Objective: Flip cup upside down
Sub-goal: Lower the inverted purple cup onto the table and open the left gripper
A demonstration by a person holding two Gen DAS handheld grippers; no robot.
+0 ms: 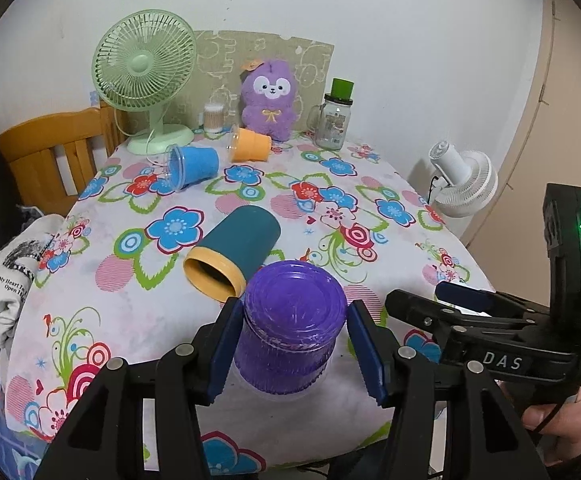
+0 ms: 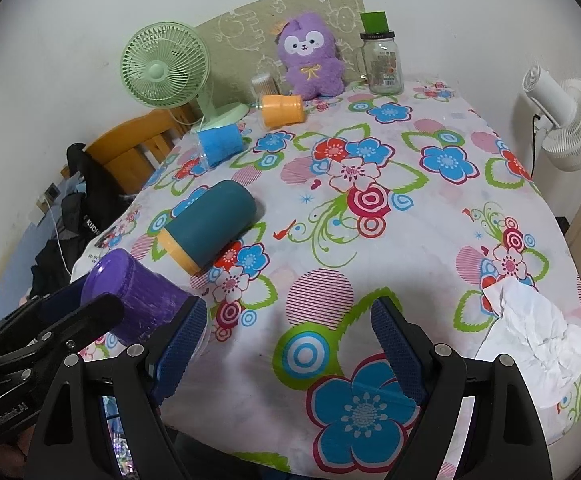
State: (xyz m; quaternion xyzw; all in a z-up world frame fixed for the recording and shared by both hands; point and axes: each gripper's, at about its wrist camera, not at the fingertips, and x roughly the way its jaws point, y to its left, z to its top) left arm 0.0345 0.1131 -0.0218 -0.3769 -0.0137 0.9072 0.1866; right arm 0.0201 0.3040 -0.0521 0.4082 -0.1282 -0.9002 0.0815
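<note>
The purple cup stands upside down on the table between the spread left claw pads, untouched; the right claw is spread, empty.

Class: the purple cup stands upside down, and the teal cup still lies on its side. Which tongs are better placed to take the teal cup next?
Left, probably. The left tongs bracket the purple cup, directly before the teal cup. The right tongs face bare tablecloth.

purple cup: ribbed glossy plastic | tablecloth: printed cloth | jar: clear glass
</note>
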